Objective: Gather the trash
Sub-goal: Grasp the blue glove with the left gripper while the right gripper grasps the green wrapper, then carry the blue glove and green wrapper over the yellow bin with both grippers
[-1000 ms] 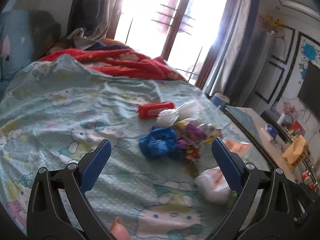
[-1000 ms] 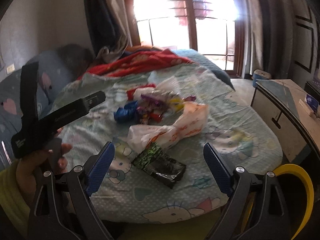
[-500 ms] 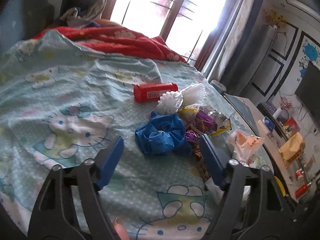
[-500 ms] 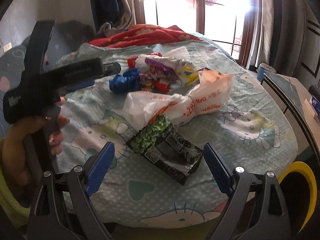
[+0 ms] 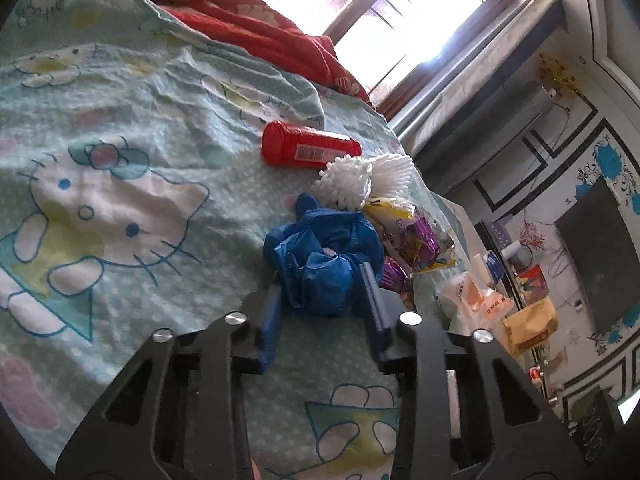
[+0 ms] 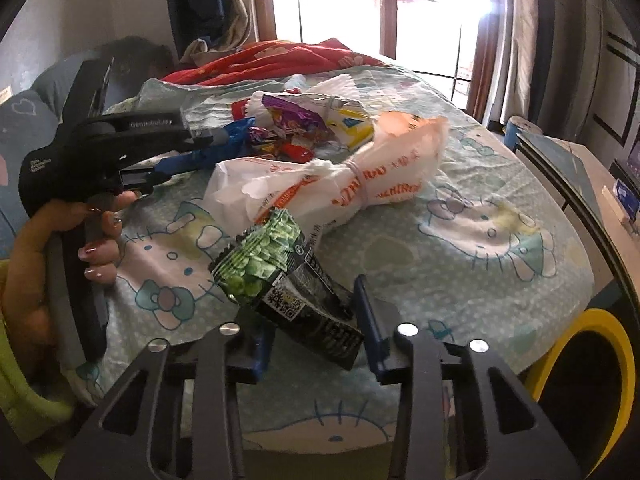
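Trash lies in a heap on the bed. My left gripper [image 5: 322,300] is closed around a crumpled blue plastic bag [image 5: 320,256], its jaws pressing both sides. Behind it lie a red tube [image 5: 308,150], white cotton swabs [image 5: 360,178] and purple-yellow snack wrappers [image 5: 416,236]. My right gripper [image 6: 312,320] is closed around a green-and-black snack packet [image 6: 280,276] at the near bed edge. A knotted white-orange plastic bag [image 6: 344,184] lies just beyond the packet. The left gripper [image 6: 212,144] also shows in the right wrist view, on the blue bag.
The Hello Kitty sheet [image 5: 120,208] covers the bed, with a red blanket [image 5: 248,28] at the far end. A yellow-rimmed bin [image 6: 592,368] stands by the bed's near right corner. A cabinet [image 6: 580,168] with small items stands to the right.
Both grippers moved forward and closed: the left onto the blue bag, the right onto the green-black packet. Both were wide open one second ago.
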The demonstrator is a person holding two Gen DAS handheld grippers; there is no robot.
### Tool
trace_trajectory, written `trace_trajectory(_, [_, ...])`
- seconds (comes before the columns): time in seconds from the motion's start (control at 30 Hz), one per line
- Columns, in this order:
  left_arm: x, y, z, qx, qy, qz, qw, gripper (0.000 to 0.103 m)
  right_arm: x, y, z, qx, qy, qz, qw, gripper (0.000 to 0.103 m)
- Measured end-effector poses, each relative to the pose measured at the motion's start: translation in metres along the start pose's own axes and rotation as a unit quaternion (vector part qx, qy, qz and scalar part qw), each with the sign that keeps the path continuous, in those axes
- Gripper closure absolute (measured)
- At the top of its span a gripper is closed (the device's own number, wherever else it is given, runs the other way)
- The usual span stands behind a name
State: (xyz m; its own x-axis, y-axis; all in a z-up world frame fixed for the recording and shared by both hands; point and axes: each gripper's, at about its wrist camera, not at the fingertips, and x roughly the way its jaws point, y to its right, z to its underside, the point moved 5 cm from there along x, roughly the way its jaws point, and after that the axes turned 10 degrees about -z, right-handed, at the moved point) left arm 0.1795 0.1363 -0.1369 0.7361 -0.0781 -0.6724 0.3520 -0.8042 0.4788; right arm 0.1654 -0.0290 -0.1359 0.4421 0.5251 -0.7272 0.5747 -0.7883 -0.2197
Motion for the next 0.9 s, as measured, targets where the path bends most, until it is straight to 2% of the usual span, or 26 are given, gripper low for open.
trace_trajectory(0.07, [0.002, 0.0, 0.003, 0.001, -0.007, -0.002, 1.0, 0.09, -0.002, 0.001, 0.002, 0.002, 0.003, 0.001, 1.0, 0.072])
trace_trajectory(0.13, [0.003, 0.0, 0.004, 0.001, -0.007, -0.003, 1.0, 0.094, -0.004, 0.002, 0.002, 0.006, 0.007, 0.007, 1.0, 0.079])
trace_trajectory(0.23, [-0.002, -0.001, 0.005, 0.004, 0.005, -0.012, 0.9999, 0.096, -0.009, 0.008, 0.004, 0.025, 0.012, 0.006, 1.0, 0.087])
trace_trajectory(0.33, [-0.008, -0.002, 0.004, 0.005, 0.015, -0.024, 0.9996, 0.097, -0.013, 0.014, 0.005, 0.043, 0.016, -0.001, 0.999, 0.091])
trace_trajectory(0.53, [-0.025, -0.001, -0.007, 0.011, 0.036, -0.03, 0.9988, 0.097, -0.022, 0.019, 0.004, 0.058, 0.03, -0.014, 0.998, 0.093])
trace_trajectory(0.67, [-0.041, 0.007, -0.017, 0.011, 0.054, -0.016, 0.9984, 0.097, -0.031, 0.018, 0.0, 0.057, 0.047, -0.02, 0.997, 0.093])
trace_trajectory(0.9, [-0.068, 0.034, -0.022, 0.04, 0.077, 0.01, 0.9961, 0.097, -0.051, 0.025, -0.01, 0.061, 0.074, -0.022, 0.995, 0.093])
